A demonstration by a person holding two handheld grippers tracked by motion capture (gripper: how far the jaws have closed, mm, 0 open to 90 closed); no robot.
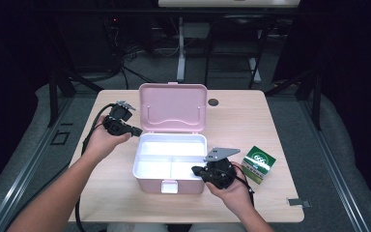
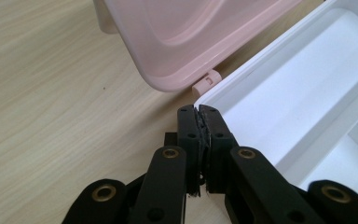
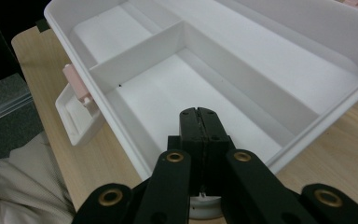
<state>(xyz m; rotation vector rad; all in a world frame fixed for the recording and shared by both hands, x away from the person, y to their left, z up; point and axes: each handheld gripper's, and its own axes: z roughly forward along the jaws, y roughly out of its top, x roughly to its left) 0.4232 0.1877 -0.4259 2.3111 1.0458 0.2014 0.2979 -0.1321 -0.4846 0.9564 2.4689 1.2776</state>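
Box [image 1: 170,164] open between left hand-held gripper [image 1: 136,131] and right hand-held gripper [image 1: 196,170].

One pink box [image 1: 169,166] with three compartments, one green carton [image 1: 258,164], two grippers.

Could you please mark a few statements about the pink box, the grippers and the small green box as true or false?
1. The pink box stands with its lid open. True.
2. The white tray inside holds several items. False: its compartments are empty.
3. The left gripper has its jaws shut with nothing between them. True.
4. The green box lies inside the tray. False: it sits on the table, to the right of the pink box.
5. The right gripper is wide open. False: its jaws are shut.
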